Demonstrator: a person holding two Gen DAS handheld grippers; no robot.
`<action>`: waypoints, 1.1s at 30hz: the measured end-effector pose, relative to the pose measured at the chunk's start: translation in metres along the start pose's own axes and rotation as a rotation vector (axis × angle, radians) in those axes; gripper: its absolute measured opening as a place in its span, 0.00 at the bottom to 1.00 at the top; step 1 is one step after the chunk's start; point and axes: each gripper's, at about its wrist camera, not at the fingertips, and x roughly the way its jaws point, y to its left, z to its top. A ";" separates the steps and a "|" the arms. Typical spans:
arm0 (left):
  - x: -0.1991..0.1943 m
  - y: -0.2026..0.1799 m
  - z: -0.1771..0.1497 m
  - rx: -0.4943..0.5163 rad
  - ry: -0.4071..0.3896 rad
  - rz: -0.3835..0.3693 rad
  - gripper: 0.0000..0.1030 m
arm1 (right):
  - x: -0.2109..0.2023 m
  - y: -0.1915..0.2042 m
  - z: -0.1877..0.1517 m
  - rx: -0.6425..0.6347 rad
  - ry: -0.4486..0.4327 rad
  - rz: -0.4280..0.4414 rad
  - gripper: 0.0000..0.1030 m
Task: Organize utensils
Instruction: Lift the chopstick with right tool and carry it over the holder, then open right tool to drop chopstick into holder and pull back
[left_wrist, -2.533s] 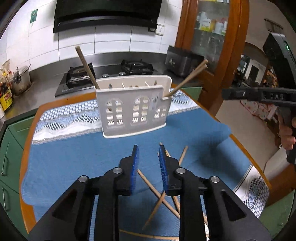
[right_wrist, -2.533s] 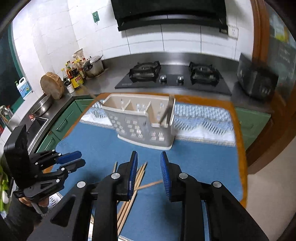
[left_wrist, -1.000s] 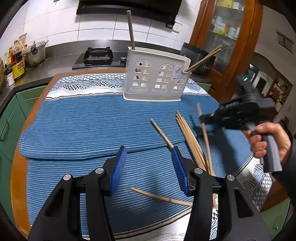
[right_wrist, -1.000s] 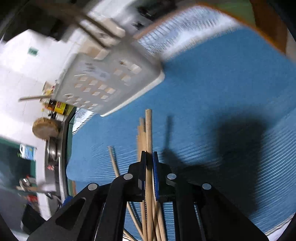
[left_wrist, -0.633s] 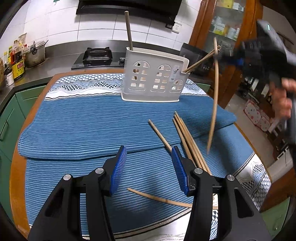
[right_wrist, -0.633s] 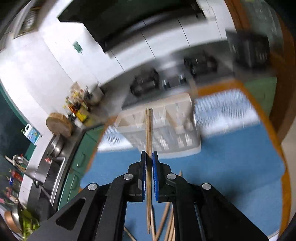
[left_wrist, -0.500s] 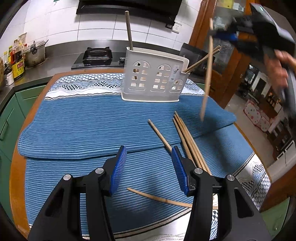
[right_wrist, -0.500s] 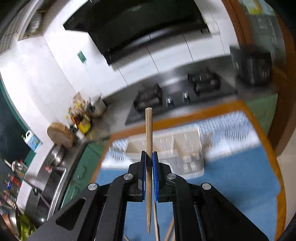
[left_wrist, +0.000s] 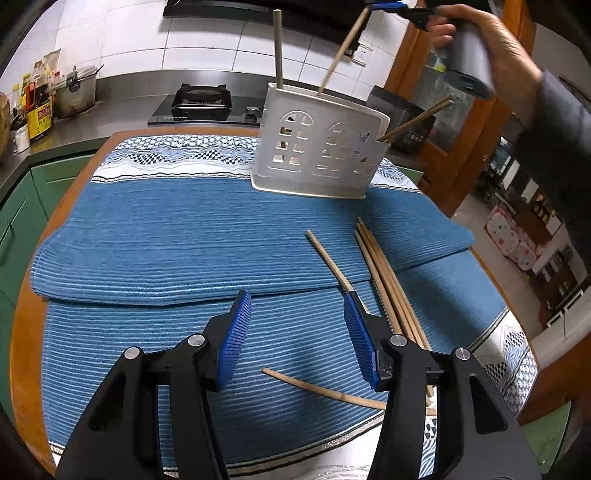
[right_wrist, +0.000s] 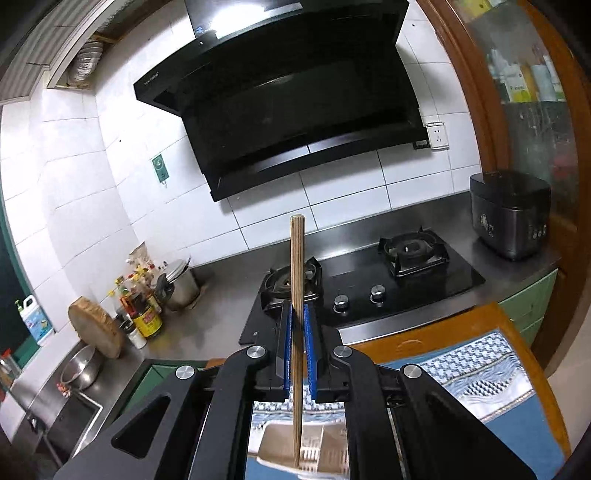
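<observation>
A white utensil holder (left_wrist: 317, 151) stands at the far side of the blue cloth (left_wrist: 166, 240), with chopsticks standing in it. Several loose chopsticks (left_wrist: 384, 273) lie on the cloth to the right. My left gripper (left_wrist: 297, 332) is open and empty, low over the cloth's near part. My right gripper (right_wrist: 298, 328) is shut on a wooden chopstick (right_wrist: 296, 280), held upright above the holder (right_wrist: 310, 446); its lower tip reaches the holder's top. In the left wrist view the right gripper (left_wrist: 384, 5) is at the top, with that chopstick (left_wrist: 341, 51) slanting into the holder.
A curved chopstick (left_wrist: 325, 387) lies near the cloth's front edge. Behind the table are a gas hob (right_wrist: 369, 284), a black cooker (right_wrist: 509, 218), a pot (right_wrist: 177, 280) and bottles (right_wrist: 144, 314). A wooden cabinet (left_wrist: 443, 110) stands at the right.
My right gripper picked a chopstick off the cloth, lifted it, and carried it over the holder, where its tip now enters the top. My left gripper has stayed open and nearly still.
</observation>
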 end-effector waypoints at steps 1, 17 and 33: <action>0.000 0.001 0.000 -0.002 0.000 0.000 0.51 | 0.006 -0.001 -0.001 0.003 -0.009 -0.001 0.06; -0.005 0.005 -0.010 -0.035 0.010 0.014 0.51 | -0.008 -0.006 -0.030 -0.075 0.093 0.031 0.17; -0.022 -0.020 -0.053 -0.078 0.037 0.010 0.57 | -0.155 -0.040 -0.179 -0.211 0.377 0.109 0.29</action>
